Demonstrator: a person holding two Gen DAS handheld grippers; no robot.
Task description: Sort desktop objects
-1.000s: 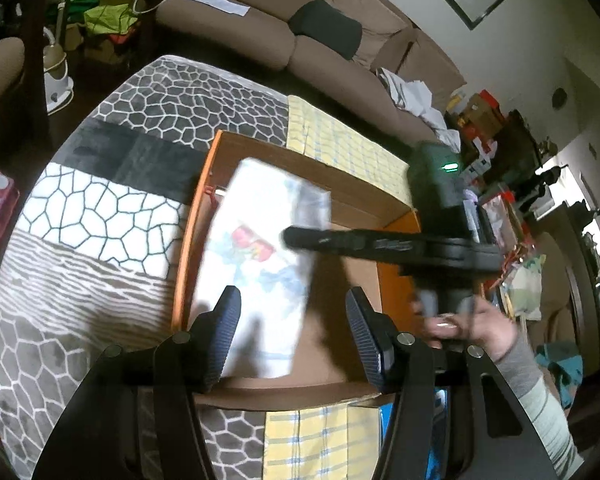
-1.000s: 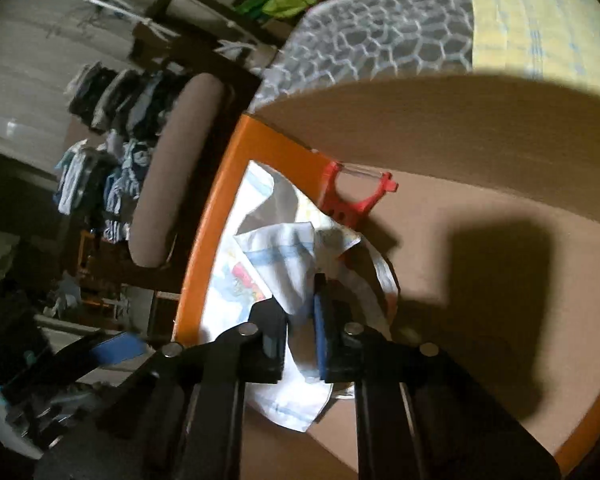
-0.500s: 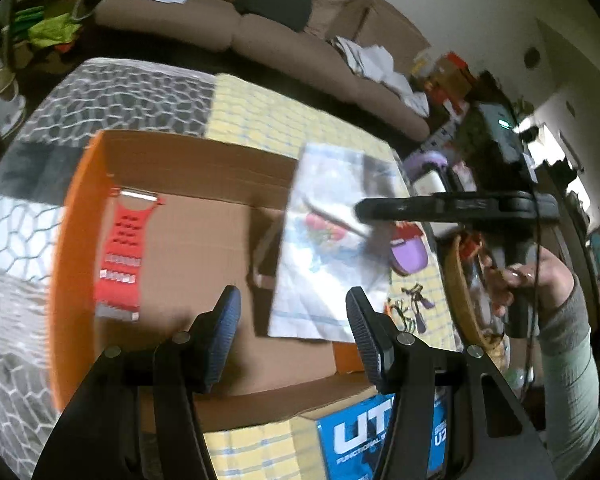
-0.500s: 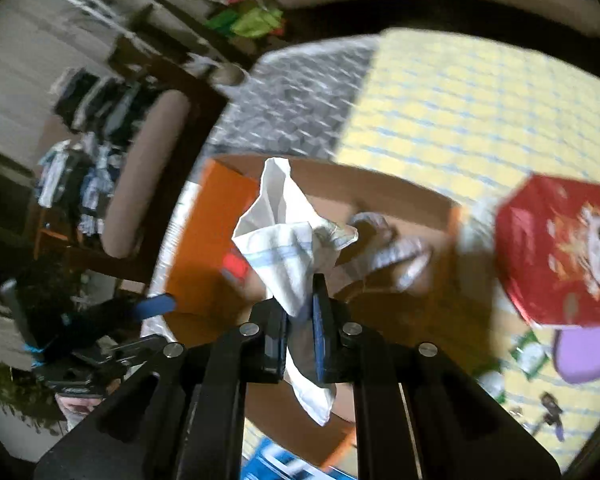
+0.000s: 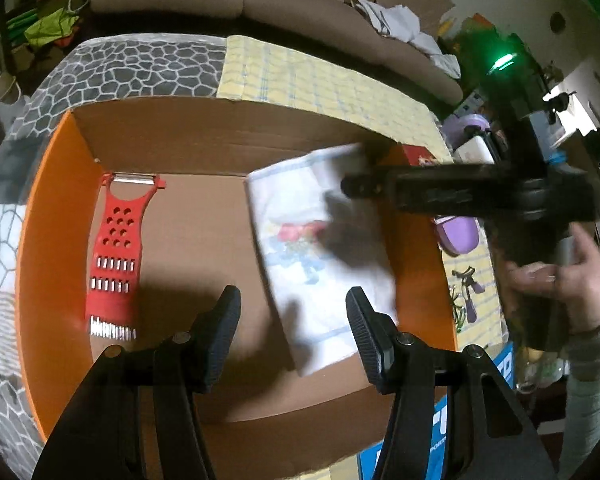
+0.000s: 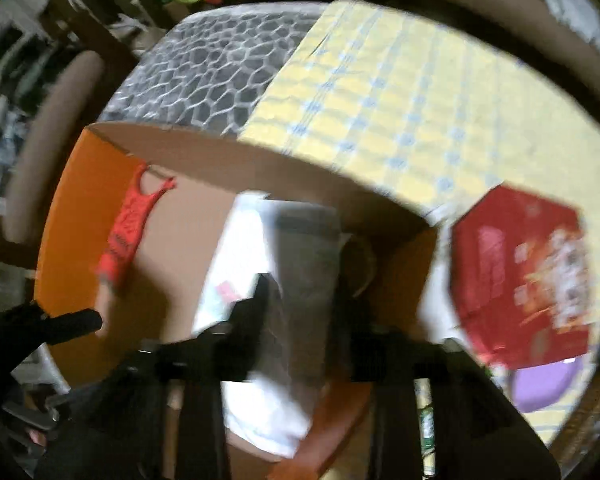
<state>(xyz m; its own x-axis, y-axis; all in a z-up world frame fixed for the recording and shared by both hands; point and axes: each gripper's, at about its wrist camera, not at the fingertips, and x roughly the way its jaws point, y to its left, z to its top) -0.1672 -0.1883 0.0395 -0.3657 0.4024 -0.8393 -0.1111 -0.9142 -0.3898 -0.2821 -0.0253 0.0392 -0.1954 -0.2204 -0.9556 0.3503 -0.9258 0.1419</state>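
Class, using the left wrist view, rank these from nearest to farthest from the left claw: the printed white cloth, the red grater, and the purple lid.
1. Printed white cloth: in the box, just ahead of the left claw, towards its right finger.
2. Red grater: flat on the box floor, off to the left.
3. Purple lid: outside the box, beyond its right wall on the yellow checked cloth.

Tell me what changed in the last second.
The right tool carried the cloth from the left of the box, by the grater, to its right side. Its jaws, shut on the cloth before, are now opening and the cloth drops away from them. The grater stayed put. The left tool stayed open and empty.
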